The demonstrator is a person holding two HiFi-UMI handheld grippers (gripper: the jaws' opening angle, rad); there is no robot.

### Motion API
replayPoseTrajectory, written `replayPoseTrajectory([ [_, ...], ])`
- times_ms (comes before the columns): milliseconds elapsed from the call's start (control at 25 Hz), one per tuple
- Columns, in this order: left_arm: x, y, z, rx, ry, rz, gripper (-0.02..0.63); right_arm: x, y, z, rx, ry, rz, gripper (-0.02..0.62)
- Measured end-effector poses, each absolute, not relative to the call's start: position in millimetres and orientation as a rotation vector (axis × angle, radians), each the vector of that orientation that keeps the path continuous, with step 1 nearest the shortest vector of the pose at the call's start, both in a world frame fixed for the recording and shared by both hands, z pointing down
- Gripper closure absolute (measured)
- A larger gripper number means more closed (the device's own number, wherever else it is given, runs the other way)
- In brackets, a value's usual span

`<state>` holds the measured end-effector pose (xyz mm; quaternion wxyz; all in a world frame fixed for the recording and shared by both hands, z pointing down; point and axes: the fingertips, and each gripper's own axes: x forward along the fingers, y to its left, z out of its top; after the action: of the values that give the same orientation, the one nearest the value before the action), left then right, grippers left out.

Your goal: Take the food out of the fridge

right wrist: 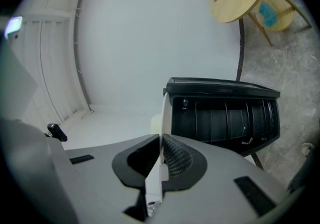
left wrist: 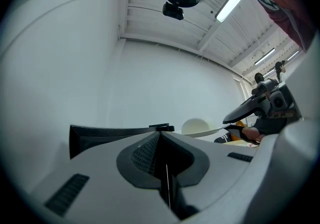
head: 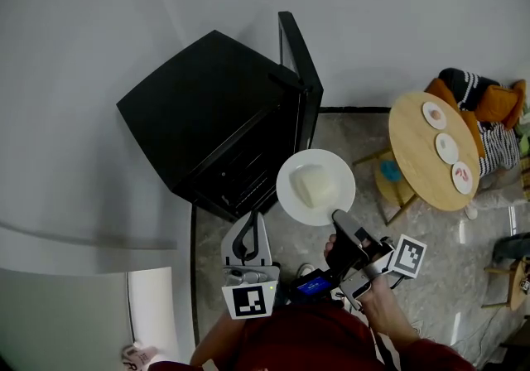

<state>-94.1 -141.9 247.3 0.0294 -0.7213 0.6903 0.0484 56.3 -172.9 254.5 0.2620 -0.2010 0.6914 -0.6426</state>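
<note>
A small black fridge (head: 217, 117) stands against the wall with its door (head: 300, 79) swung open. My right gripper (head: 341, 223) is shut on the near rim of a white plate (head: 315, 187) that carries a pale block of food (head: 315, 185), held level in front of the open fridge. In the right gripper view the plate (right wrist: 161, 133) shows edge-on between the jaws, with the fridge's dark shelves (right wrist: 225, 118) beyond. My left gripper (head: 245, 237) hangs shut and empty just left of the plate, beside the fridge's front corner; its jaws (left wrist: 162, 168) meet.
A round wooden table (head: 431, 150) stands to the right with three small plates of food (head: 447, 147). A low stool (head: 389, 183) sits under its near edge. A cushion and striped cloth (head: 480, 108) lie behind it. The floor is marbled tile.
</note>
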Motion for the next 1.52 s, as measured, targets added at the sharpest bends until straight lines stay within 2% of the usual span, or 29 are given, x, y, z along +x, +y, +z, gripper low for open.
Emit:
replayPoseTrajectory([
  [1520, -104, -147, 241, -2.183, 2.158, 0.154, 0.592, 41, -177, 239, -0.483, 1.891, -1.744, 0.558],
])
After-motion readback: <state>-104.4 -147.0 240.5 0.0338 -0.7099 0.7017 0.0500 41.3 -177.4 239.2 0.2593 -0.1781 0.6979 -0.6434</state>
